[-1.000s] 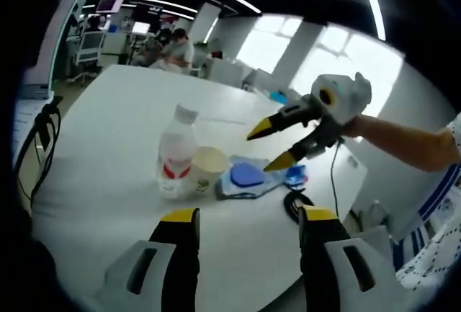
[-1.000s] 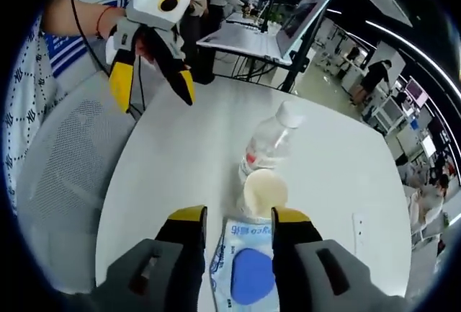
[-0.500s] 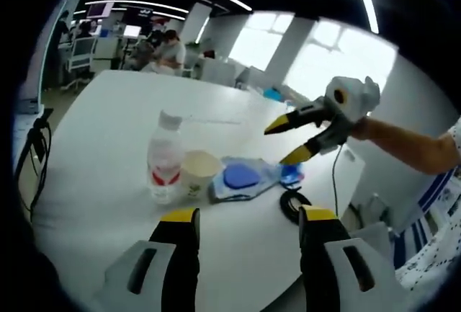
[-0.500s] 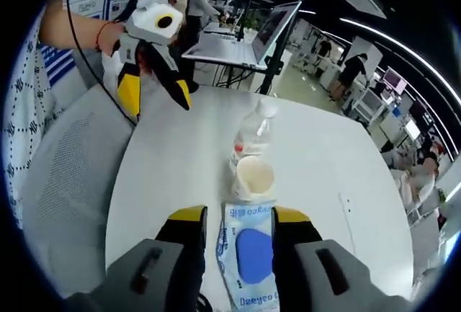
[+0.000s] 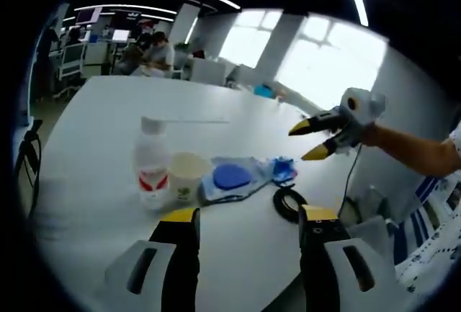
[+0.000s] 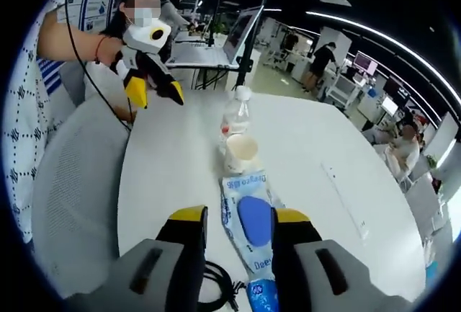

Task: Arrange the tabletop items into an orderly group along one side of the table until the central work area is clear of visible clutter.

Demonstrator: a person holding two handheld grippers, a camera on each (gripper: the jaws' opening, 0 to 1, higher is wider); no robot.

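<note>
We have drawn both grippers back over the last second, so the bottle (image 5: pixel 152 171), paper cup (image 5: pixel 185 176) and wipes pack (image 5: pixel 233 179) now lie farther ahead of the left gripper (image 5: pixel 248 218), grouped near the desk (image 5: pixel 94 117) edge. The right gripper (image 6: pixel 239 220) hangs over the pack's near end; both jaws stand apart, empty, so the grouping looks nearly finished.

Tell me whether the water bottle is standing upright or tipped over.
Upright: the water bottle stands on its base, white cap on top, beside the paper cup.
</note>
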